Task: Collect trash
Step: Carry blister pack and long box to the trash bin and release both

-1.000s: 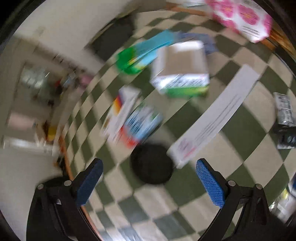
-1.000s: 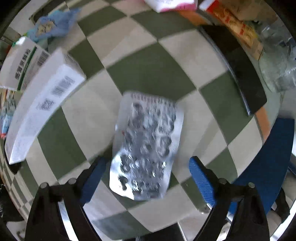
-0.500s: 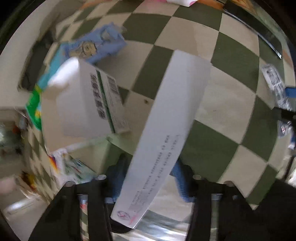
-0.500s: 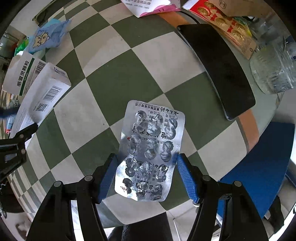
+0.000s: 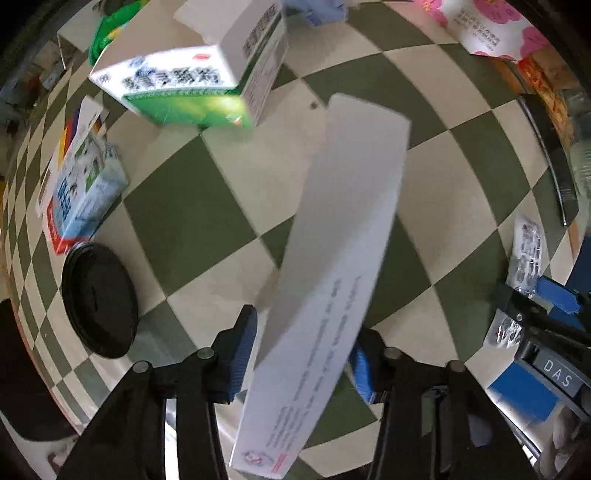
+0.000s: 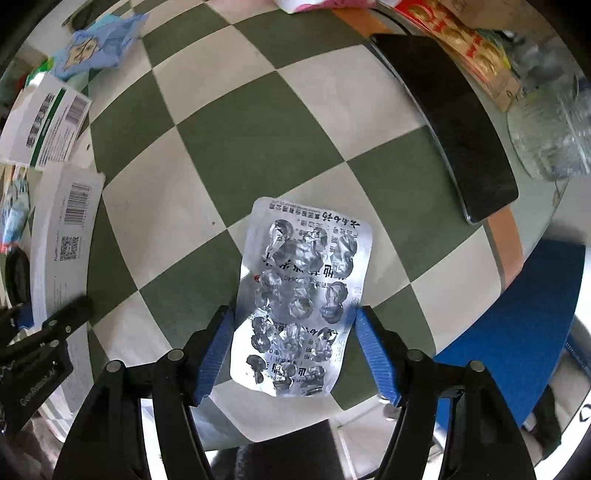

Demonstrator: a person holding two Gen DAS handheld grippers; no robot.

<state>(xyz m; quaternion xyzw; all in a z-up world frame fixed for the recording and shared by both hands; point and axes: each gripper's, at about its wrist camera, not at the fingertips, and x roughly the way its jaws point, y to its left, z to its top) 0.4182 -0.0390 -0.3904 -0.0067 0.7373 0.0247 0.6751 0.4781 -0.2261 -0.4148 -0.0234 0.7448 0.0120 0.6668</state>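
My left gripper is shut on a long white carton and holds it tilted above the green-and-cream checked table. The carton also shows at the left in the right wrist view. My right gripper is shut on a used silver blister pack just above the table near its front edge. That pack and the right gripper's blue fingers show at the right in the left wrist view.
A green-and-white medicine box, a small blue-and-white box and a black round lid lie to the left. A blue wrapper, a black flat slab, a pink floral pack and a clear bottle lie farther off.
My left gripper went from open above the table to shut on the white carton and lifted it. My right gripper closed on the blister pack and holds it.
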